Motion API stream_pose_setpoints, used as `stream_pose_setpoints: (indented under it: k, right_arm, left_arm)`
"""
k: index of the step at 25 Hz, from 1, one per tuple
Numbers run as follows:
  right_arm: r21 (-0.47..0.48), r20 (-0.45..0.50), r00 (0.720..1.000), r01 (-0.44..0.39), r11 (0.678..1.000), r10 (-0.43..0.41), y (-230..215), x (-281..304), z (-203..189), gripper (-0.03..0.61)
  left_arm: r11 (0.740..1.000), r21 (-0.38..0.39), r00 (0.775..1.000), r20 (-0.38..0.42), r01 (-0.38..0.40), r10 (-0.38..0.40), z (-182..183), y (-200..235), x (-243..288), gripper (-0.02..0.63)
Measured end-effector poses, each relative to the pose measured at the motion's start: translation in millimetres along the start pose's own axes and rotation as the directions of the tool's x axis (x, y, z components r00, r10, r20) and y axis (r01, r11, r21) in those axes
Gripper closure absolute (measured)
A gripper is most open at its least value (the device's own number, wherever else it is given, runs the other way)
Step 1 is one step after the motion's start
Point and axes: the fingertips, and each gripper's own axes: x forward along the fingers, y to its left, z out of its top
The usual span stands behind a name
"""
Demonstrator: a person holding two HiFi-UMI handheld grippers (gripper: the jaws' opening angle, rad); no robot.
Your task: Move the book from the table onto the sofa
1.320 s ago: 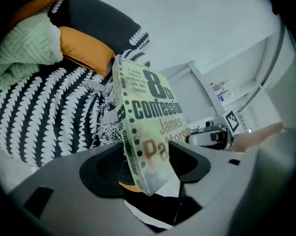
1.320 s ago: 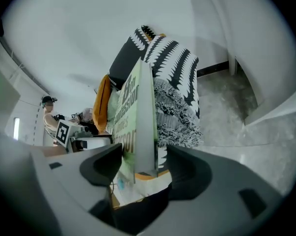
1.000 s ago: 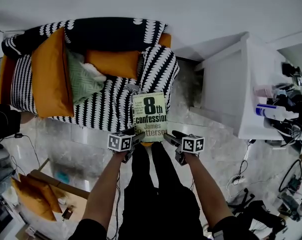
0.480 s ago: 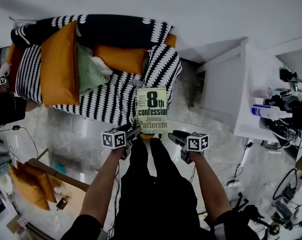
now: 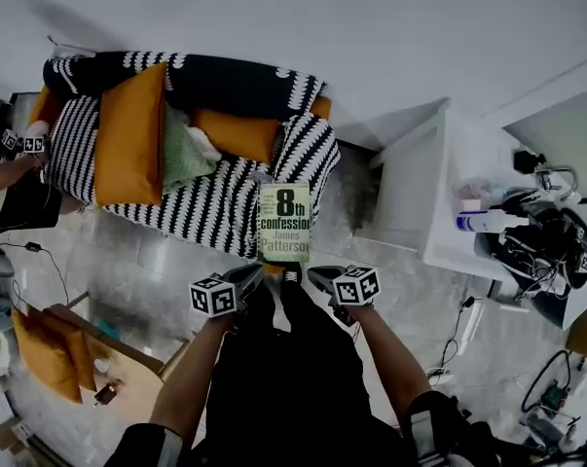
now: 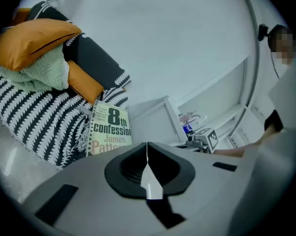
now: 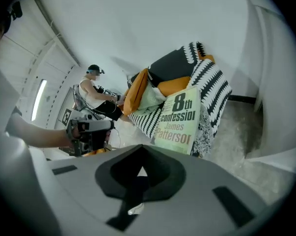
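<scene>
Left gripper (image 5: 257, 274) and right gripper (image 5: 318, 277) apparently pinch book (image 5: 284, 222) near sofa (image 5: 201, 210).

Straight ahead of left gripper (image 5: 257, 273) and right gripper (image 5: 318, 276): green paperback book (image 5: 284, 223), bare seat of black-and-white striped sofa (image 5: 215, 207) beyond. Ahead-left big orange cushion (image 5: 129, 134), green knit pillow (image 5: 179, 150); right, white cabinet (image 5: 410, 202).

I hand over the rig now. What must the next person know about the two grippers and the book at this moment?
Grippers: the left gripper has its jaws together with nothing between them, and so does the right gripper.
Things: the book is in the air, cover up. It seems to be pinched at its lower edge between the two gripper tips, in front of the sofa.
Done: the book is lifted and close to the sofa.
Left: bring it over the striped seat, lay it down, then part the grippers.
</scene>
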Motion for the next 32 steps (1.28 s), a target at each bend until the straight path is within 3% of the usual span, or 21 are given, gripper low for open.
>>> stream_pose_setpoints:
  k: [10, 14, 20, 32]
  right_arm:
    - [-0.236, -0.018, 1.000, 0.004, 0.972, -0.008, 43.9, -3.2, 16.0, 0.571]
    - [-0.284, -0.017, 1.000, 0.017, 0.959, -0.022, 46.6, -8.8, 26.8, 0.571]
    - [-0.301, 0.005, 0.999, 0.038, 0.953, -0.038, 43.3, -17.3, 46.6, 0.571]
    - [-0.322, -0.007, 0.999, 0.036, 0.946, -0.040, 42.2, -16.6, 47.0, 0.572]
  left_arm:
    - [0.986, 0.165, 0.999, 0.022, 0.028, -0.032, 8.2, -59.7, -24.0, 0.600]
    - [0.986, 0.169, 0.998, 0.055, 0.003, -0.013, 6.2, -59.1, -34.8, 0.600]
    - [0.989, 0.144, 0.992, 0.125, -0.034, 0.016, 24.4, -47.8, -45.7, 0.600]
    - [0.977, 0.214, 1.000, 0.017, 0.014, -0.018, 14.5, -63.2, -23.0, 0.600]
